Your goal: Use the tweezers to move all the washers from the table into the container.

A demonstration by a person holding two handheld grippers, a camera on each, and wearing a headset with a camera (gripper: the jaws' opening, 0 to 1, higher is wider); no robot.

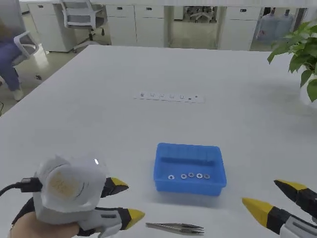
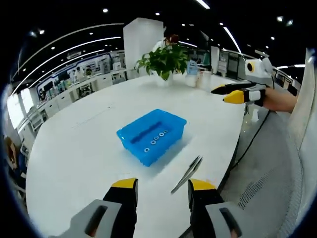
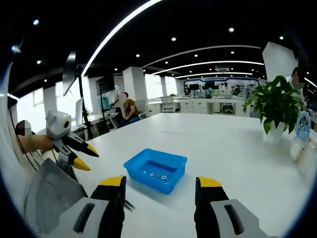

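A blue container (image 1: 188, 168) stands on the white table, with several washers (image 1: 188, 176) in a row inside it; the same container (image 2: 151, 135) (image 3: 155, 170) shows in both gripper views. Metal tweezers (image 1: 176, 227) lie flat on the table just in front of the container, near the table's front edge. The tweezers (image 2: 186, 174) point toward my left gripper (image 2: 161, 184). My left gripper (image 1: 124, 201) is open and empty, left of the tweezers. My right gripper (image 1: 275, 196) is open and empty at the lower right, apart from the container. In its own view my right gripper (image 3: 161, 181) faces the container.
A white power strip (image 1: 168, 96) lies across the middle of the table. A potted plant (image 1: 299, 54) stands at the right edge. Office chairs and cabinets (image 1: 89, 22) lie beyond the far edge. A black cable (image 1: 15, 187) trails from the left gripper.
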